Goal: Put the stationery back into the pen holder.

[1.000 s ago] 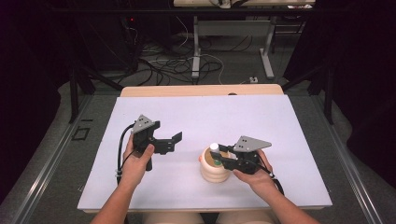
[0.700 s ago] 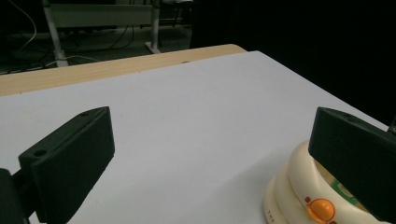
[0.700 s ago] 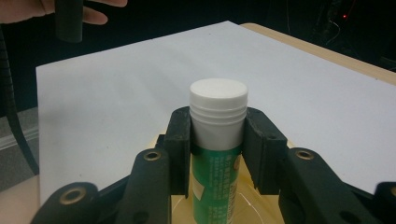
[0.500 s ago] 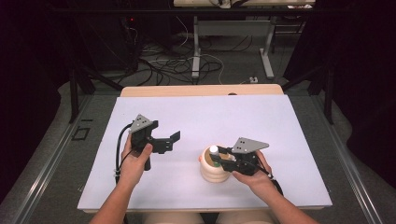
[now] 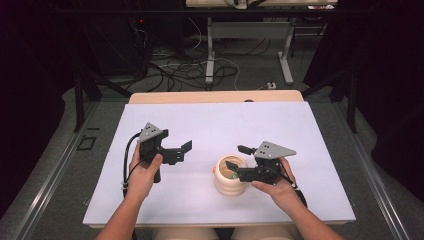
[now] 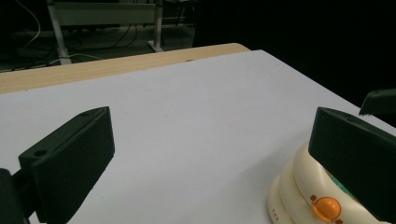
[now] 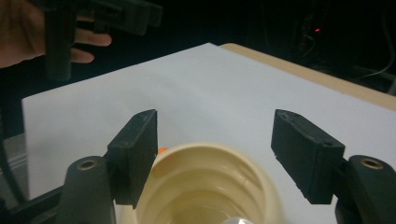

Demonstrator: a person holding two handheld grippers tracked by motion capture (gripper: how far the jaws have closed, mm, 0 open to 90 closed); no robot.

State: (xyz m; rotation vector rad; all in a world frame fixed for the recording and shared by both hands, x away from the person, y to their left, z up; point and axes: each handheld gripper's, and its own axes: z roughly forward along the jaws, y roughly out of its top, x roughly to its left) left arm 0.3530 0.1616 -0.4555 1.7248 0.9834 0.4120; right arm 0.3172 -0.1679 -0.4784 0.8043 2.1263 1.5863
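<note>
Both tongs gape empty: right tongs (image 5: 234, 156), just opening, above the cream pot (image 5: 230, 176); left tongs (image 5: 186, 150) aside.

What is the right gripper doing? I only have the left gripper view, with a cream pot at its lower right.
Observer: In the high view the right gripper hovers over the mouth of the cream pot.
Operator: Is it holding anything?
Observer: No. Its jaws have just been opening and stand apart in the right gripper view, with nothing between them.
Operator: Is anything in the pot?
Observer: A pale rounded thing lies inside it, at the bottom edge of the right gripper view.
</note>
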